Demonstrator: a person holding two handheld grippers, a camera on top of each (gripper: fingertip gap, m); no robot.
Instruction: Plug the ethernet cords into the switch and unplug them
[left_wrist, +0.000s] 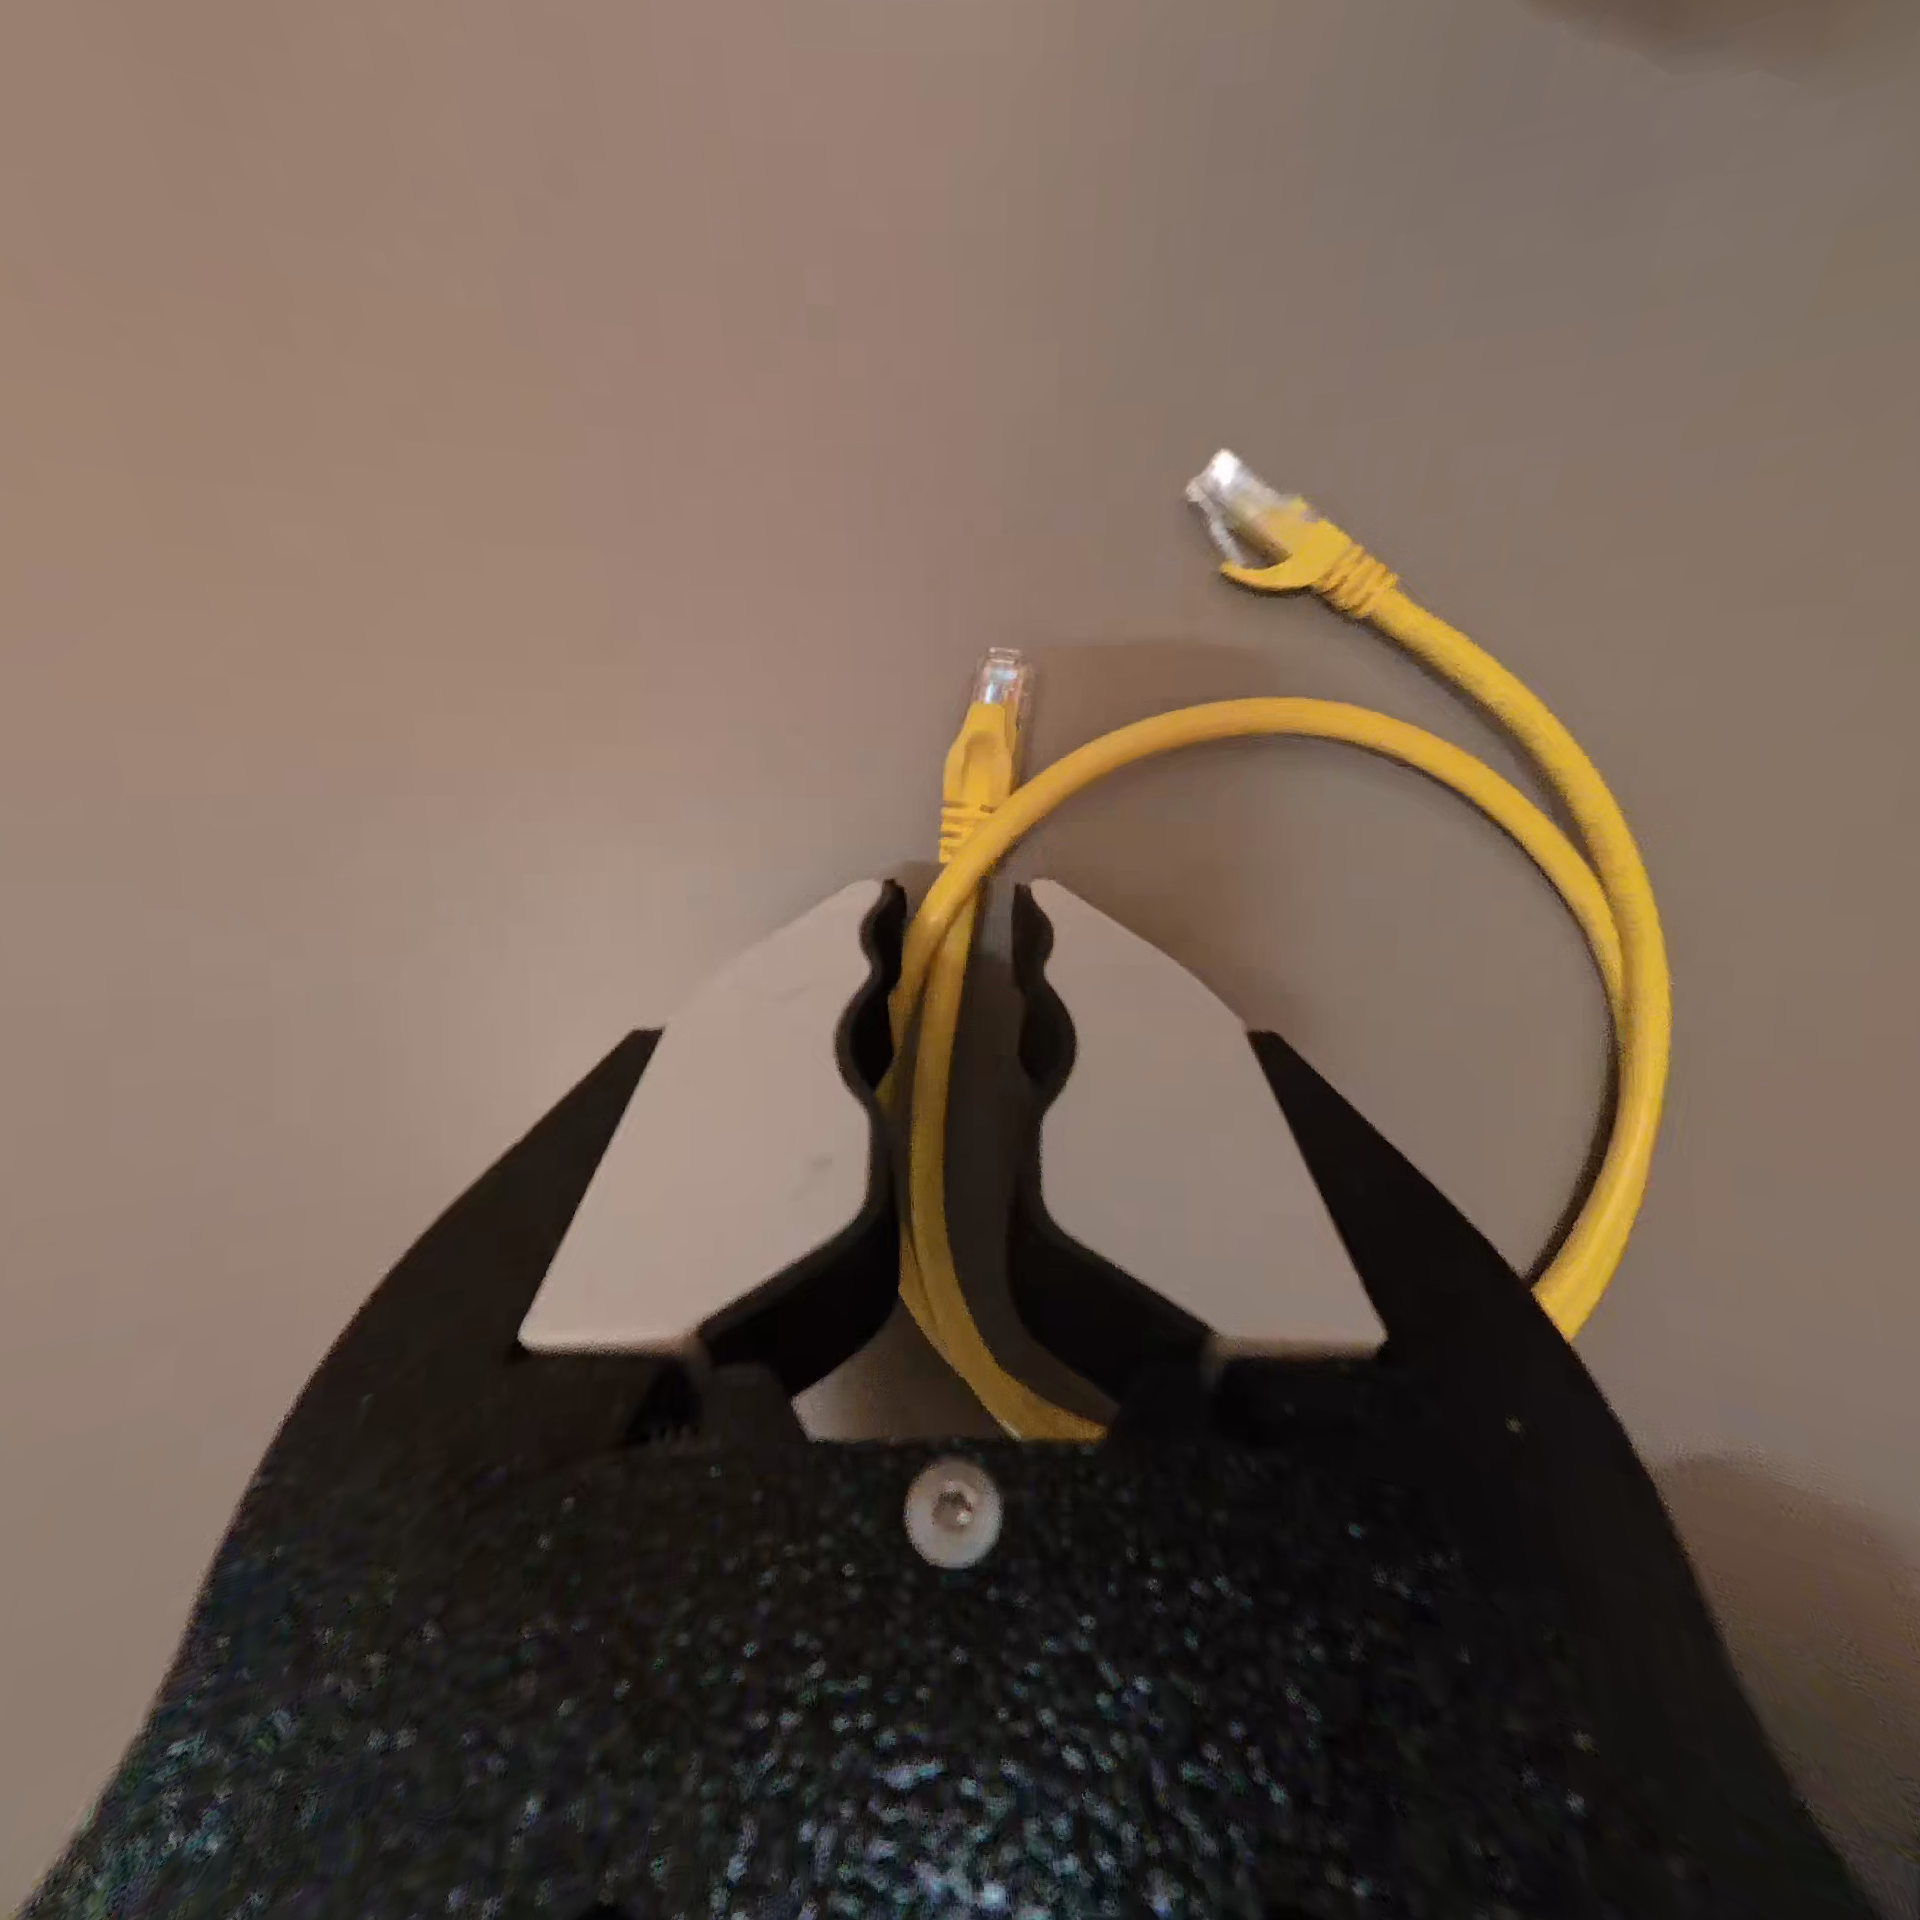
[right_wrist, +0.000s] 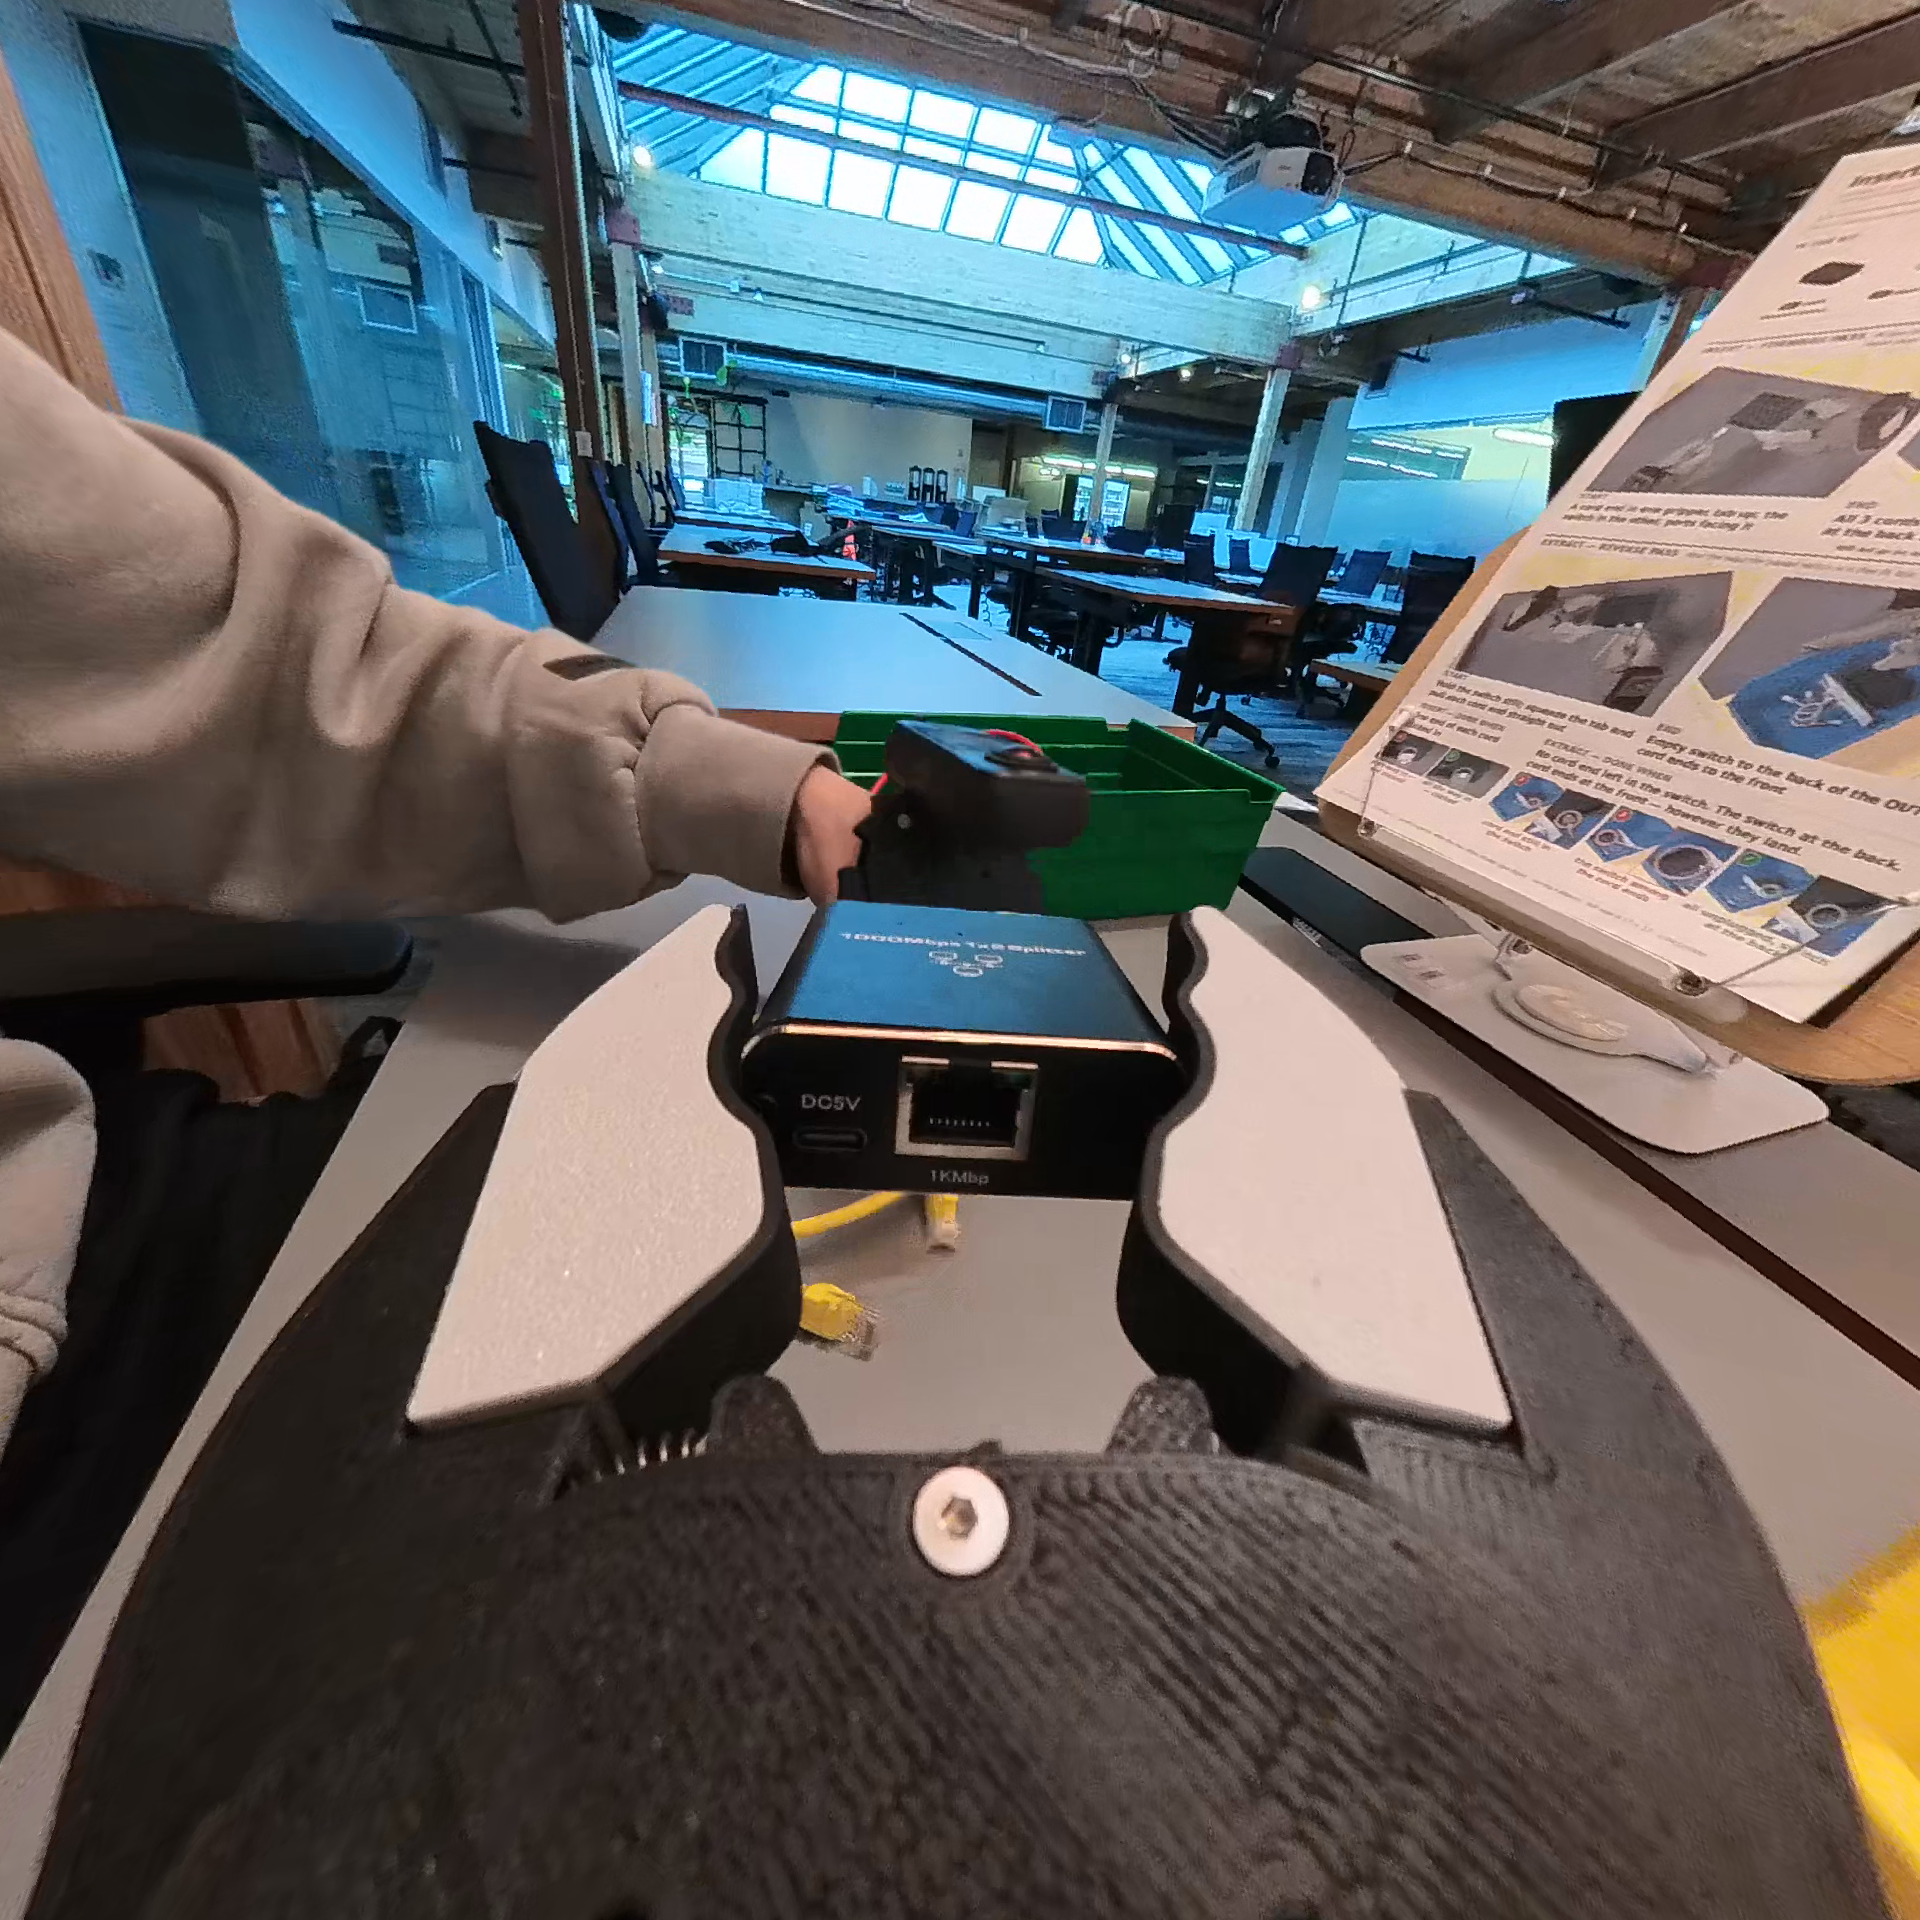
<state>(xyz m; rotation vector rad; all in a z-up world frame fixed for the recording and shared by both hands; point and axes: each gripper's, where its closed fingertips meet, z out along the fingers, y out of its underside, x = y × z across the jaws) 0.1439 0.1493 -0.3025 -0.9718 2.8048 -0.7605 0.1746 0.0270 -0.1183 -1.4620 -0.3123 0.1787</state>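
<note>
Left tongs (left_wrist: 961, 894) nearly closed on a yellow cord (left_wrist: 935, 1091), two strands pinched just behind one plug (left_wrist: 987, 727), which points straight ahead along the fingers; the far plug (left_wrist: 1262, 520) dangles free on a springy loop above the bench (left_wrist: 520, 416). Right tongs (right_wrist: 961, 1049) clamp the switch (right_wrist: 961, 1049) by its sides, held off the bench, long axis running away, one port facing the camera. Judgement: cord light and floppy, so grip close behind the plug boot; switch rigid, smooth-cased, may slip.
</note>
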